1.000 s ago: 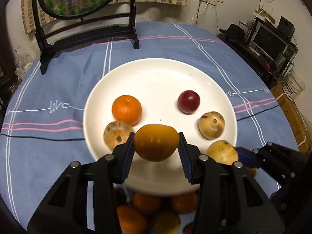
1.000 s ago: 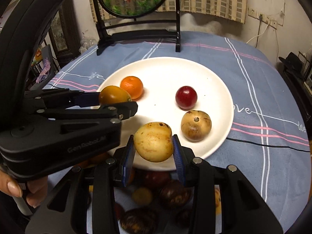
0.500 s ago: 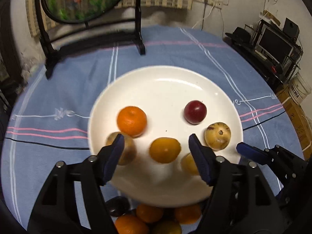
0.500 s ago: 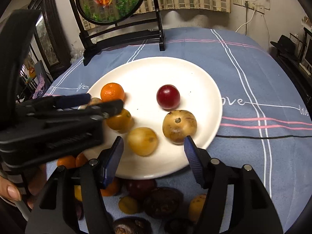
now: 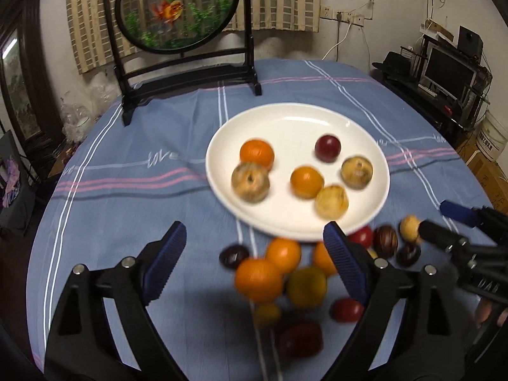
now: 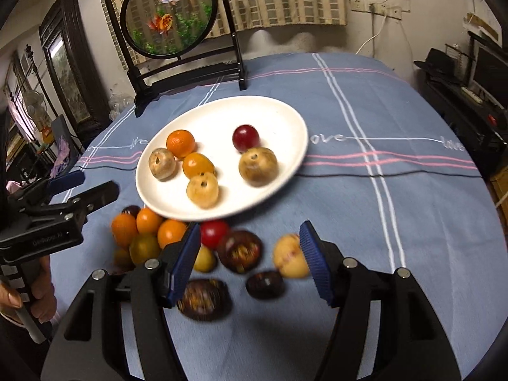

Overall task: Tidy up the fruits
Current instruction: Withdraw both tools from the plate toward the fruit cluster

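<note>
A white plate on the blue tablecloth holds several fruits, among them an orange, a red plum and a yellow-brown fruit. Just in front of its near rim lies a loose pile of oranges, dark passion fruits and pale yellow fruits. My left gripper hovers over the pile, its jaws opening wide and gripping nothing. My right gripper stands open above the dark fruits, pads clear of them.
A round goldfish screen on a black stand rises at the table's far edge. Shelves with a monitor stand off to the right. A person's hand grips the left tool's handle.
Both grippers have let go of their fruit, which now lie on the plate. Both drew back toward me over the loose pile, and their jaws spread wider.
</note>
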`<state>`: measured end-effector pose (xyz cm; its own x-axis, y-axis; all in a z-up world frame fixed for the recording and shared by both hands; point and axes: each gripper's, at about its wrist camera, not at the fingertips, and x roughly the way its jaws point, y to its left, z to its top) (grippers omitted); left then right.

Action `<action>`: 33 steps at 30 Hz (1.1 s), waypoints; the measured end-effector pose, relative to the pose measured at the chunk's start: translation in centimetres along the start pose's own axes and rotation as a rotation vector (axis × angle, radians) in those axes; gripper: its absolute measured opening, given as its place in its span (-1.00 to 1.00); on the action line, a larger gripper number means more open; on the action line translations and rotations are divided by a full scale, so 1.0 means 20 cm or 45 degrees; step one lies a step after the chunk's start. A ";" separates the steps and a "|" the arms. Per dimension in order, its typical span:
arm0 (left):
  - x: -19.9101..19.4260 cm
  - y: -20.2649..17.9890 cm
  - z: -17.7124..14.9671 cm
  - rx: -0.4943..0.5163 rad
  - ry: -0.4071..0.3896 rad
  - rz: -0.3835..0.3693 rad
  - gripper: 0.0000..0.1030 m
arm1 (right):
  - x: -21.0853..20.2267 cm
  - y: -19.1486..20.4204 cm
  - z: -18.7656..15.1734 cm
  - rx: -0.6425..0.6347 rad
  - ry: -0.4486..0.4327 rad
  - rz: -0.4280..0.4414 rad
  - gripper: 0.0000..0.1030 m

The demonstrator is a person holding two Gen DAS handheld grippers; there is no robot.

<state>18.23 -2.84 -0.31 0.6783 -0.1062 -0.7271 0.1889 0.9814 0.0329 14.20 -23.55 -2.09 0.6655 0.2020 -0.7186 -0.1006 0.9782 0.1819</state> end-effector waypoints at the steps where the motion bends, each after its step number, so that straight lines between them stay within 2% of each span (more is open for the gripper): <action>1: -0.01 0.00 -0.02 0.000 0.001 0.005 0.75 | -0.02 0.00 -0.03 0.002 -0.003 0.000 0.27; 11: -0.13 0.03 -0.26 -0.039 0.024 0.014 0.80 | -0.10 -0.02 -0.24 0.049 0.015 -0.023 0.27; 19: -0.14 0.04 -0.39 -0.070 0.066 -0.006 0.81 | -0.09 0.04 -0.36 0.001 0.029 -0.018 0.27; 26: -0.11 0.00 -0.45 -0.067 0.103 -0.016 0.81 | -0.05 0.05 -0.42 -0.023 0.078 0.001 0.27; 33: -0.06 -0.04 -0.46 -0.043 0.137 -0.021 0.81 | -0.04 0.04 -0.43 -0.015 0.083 0.008 0.27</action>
<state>10.71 -2.04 -5.87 0.5949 -0.1061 -0.7968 0.1738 0.9848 -0.0013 7.17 -22.48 -7.06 0.6153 0.2104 -0.7597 -0.1136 0.9773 0.1787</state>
